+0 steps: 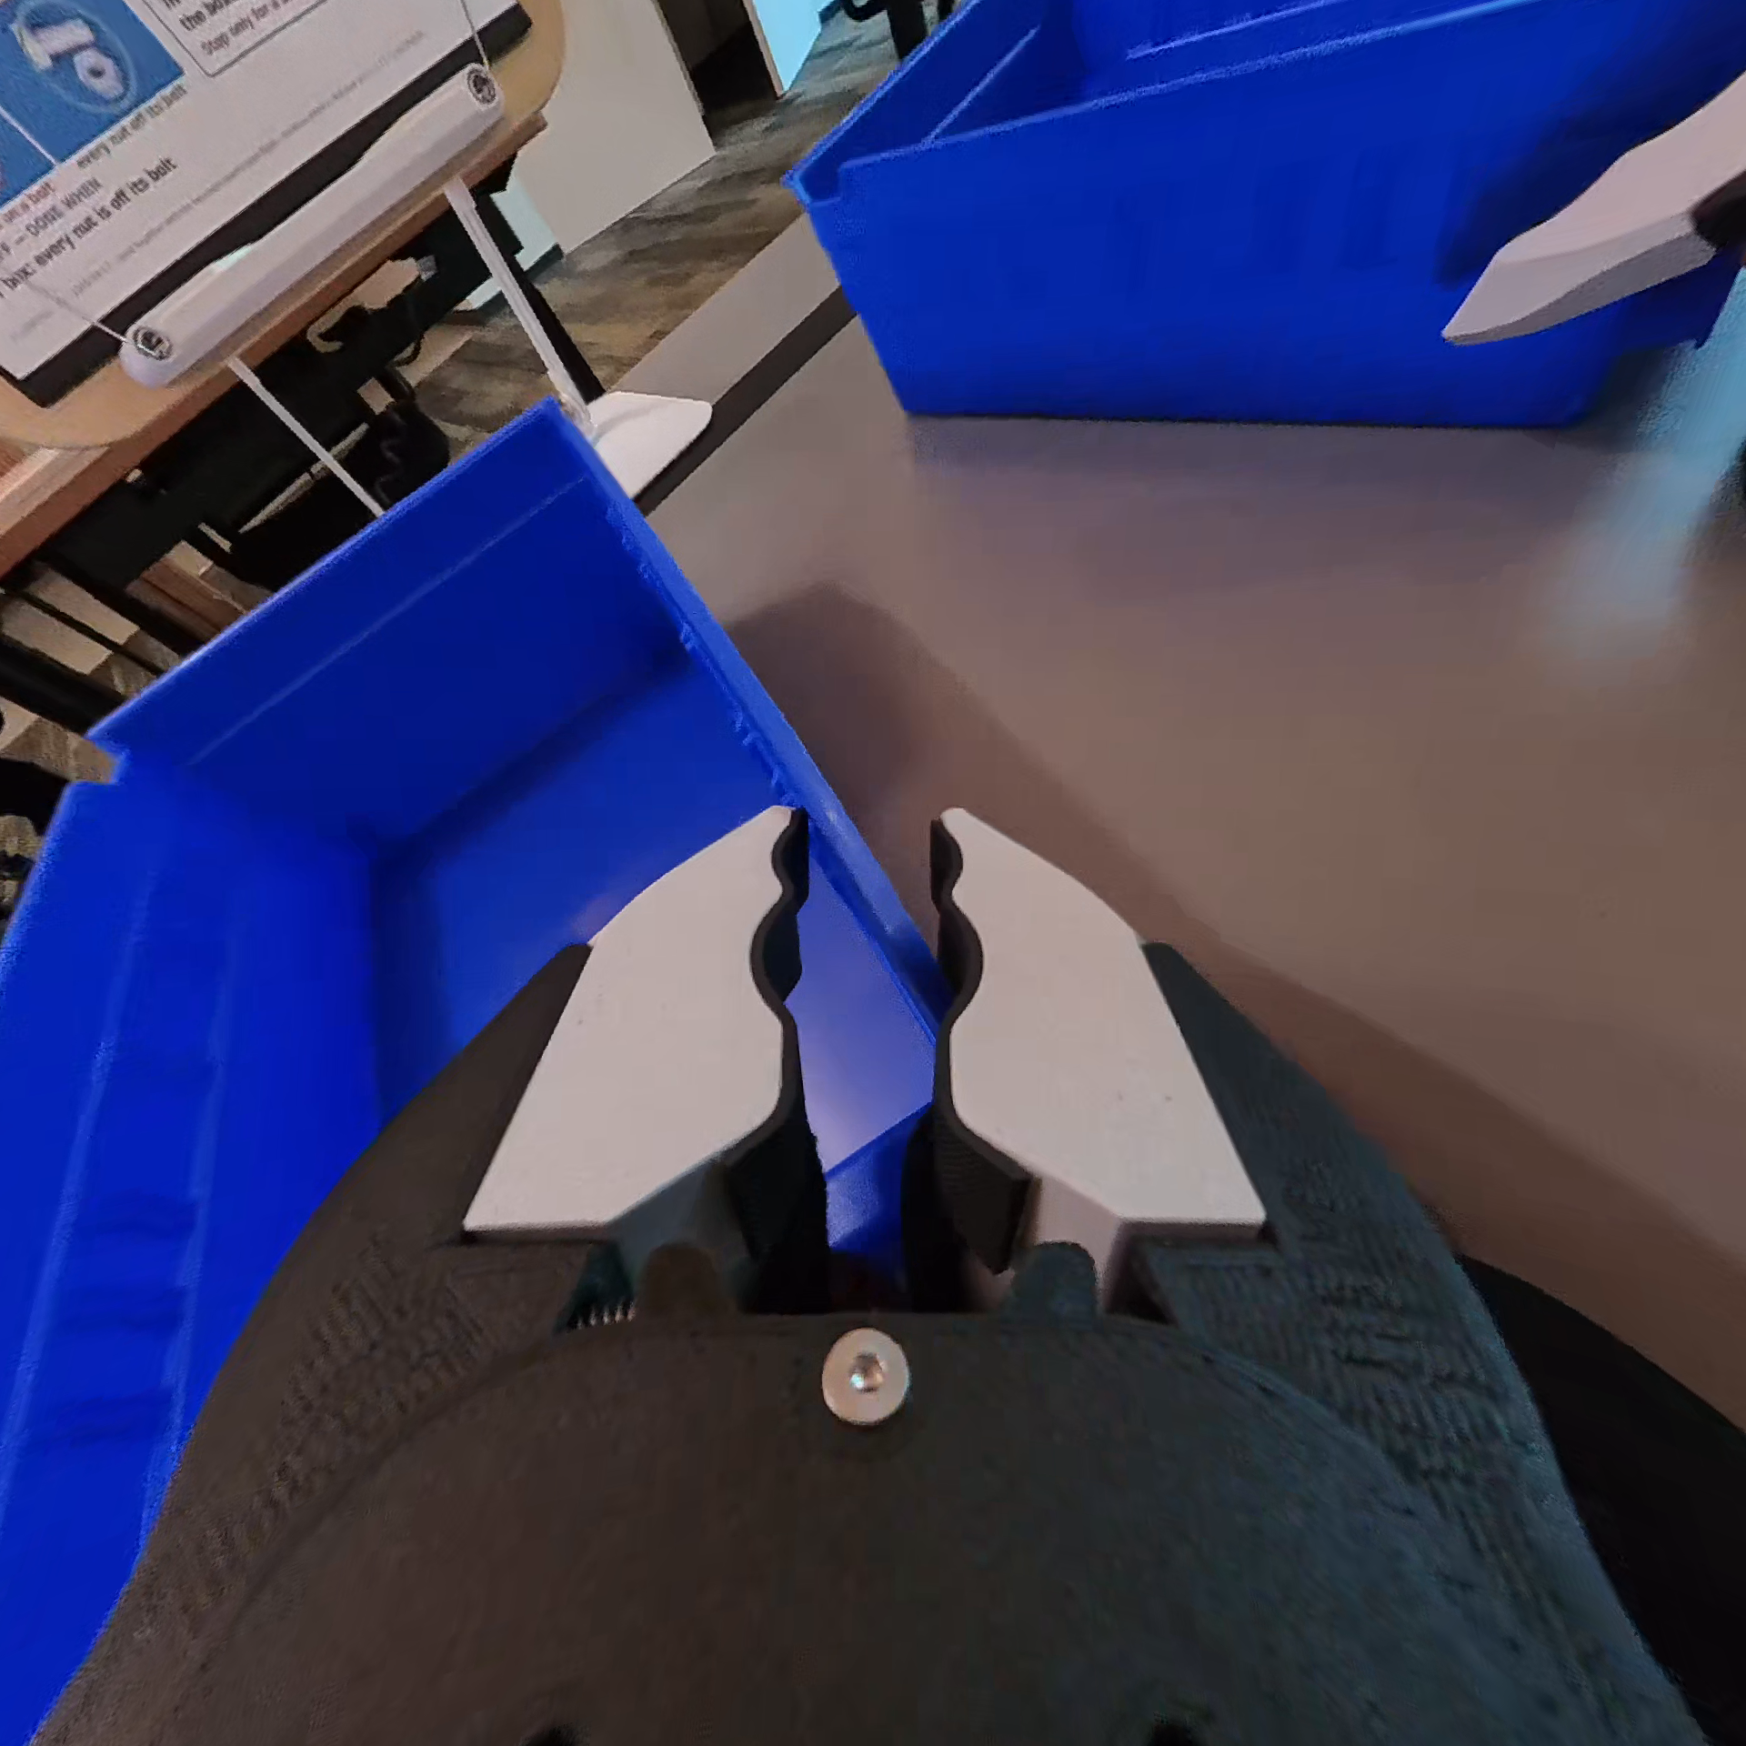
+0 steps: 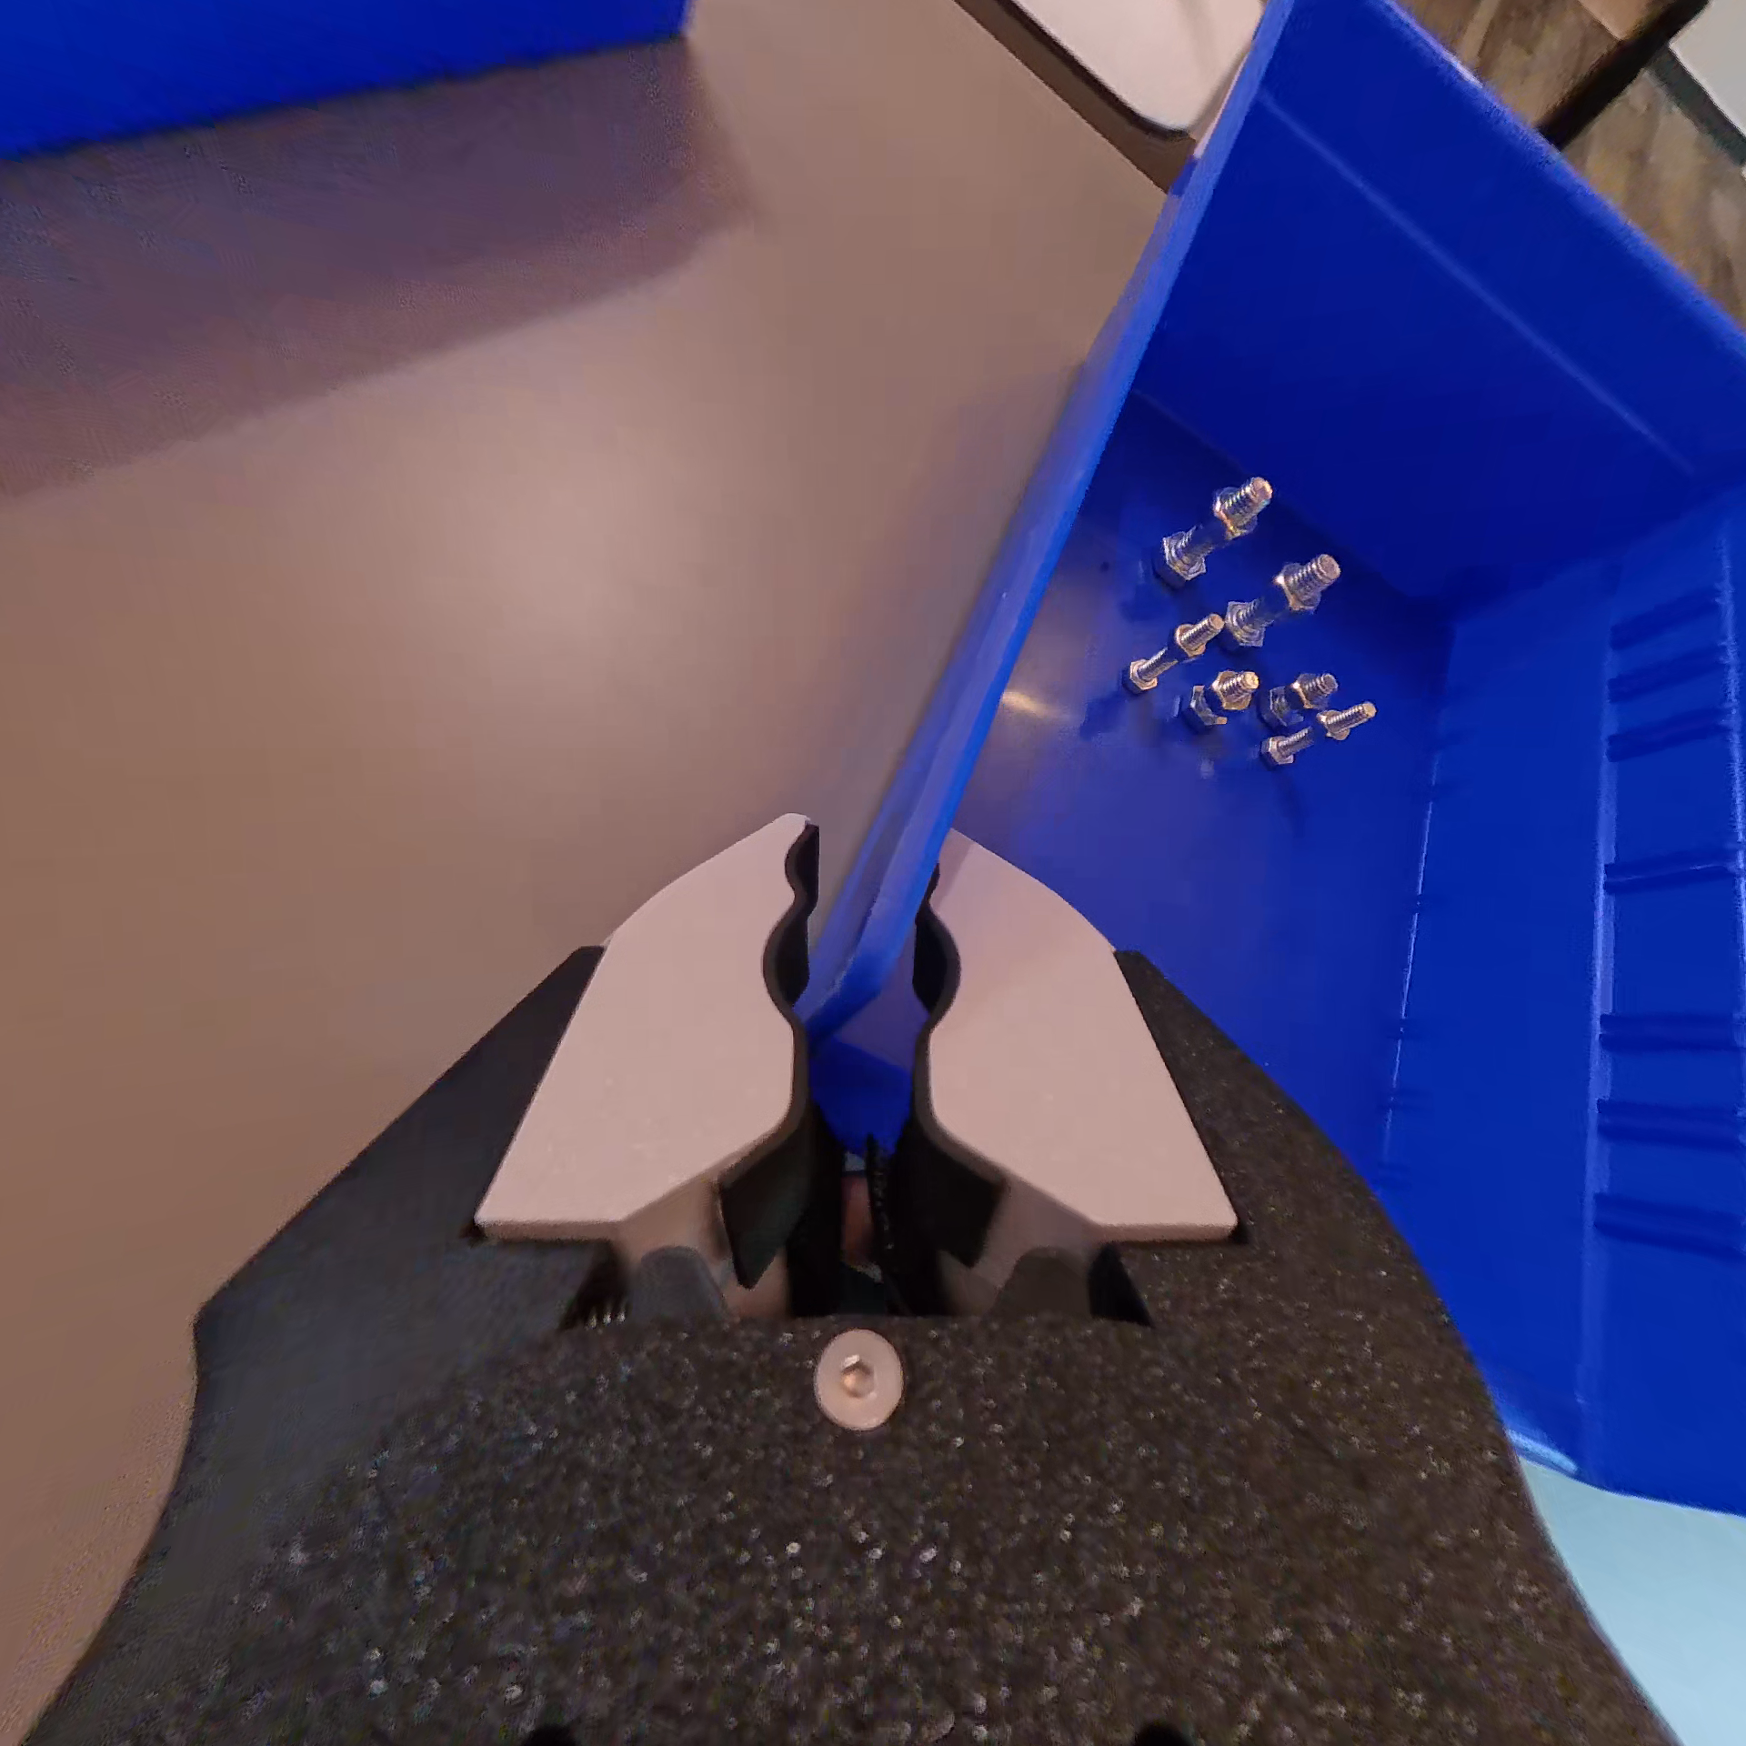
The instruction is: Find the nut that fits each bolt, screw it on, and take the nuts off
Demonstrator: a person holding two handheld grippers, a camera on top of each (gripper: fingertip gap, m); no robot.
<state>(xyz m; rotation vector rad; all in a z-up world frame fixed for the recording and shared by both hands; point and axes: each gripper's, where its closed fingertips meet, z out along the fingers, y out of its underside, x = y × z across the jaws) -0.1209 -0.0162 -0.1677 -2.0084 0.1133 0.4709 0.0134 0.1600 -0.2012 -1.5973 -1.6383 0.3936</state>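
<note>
In the left wrist view my left gripper (image 1: 869,841) straddles the right wall (image 1: 756,718) of an empty blue bin (image 1: 425,718). Its jaws stand apart, and there is a gap between the right pad's tip and the wall. In the right wrist view my right gripper (image 2: 874,831) straddles the left wall (image 2: 1030,586) of a second blue bin (image 2: 1417,283). The wall lies against the right pad and clear of the left pad's tip. Several silver bolts with nuts on them (image 2: 1247,624) lie on that bin's floor. One finger of the right gripper (image 1: 1587,255) shows at that bin (image 1: 1228,236) in the left wrist view.
Both bins stand on a grey-brown table (image 1: 1228,709), which stretches between them (image 2: 472,567). A printed sign board (image 1: 236,189) on a white stand (image 1: 652,425) is behind the left bin. The empty bin's side shows at the top left (image 2: 283,57). The left gripper's tips are roughly 25 centimetres from the right gripper's.
</note>
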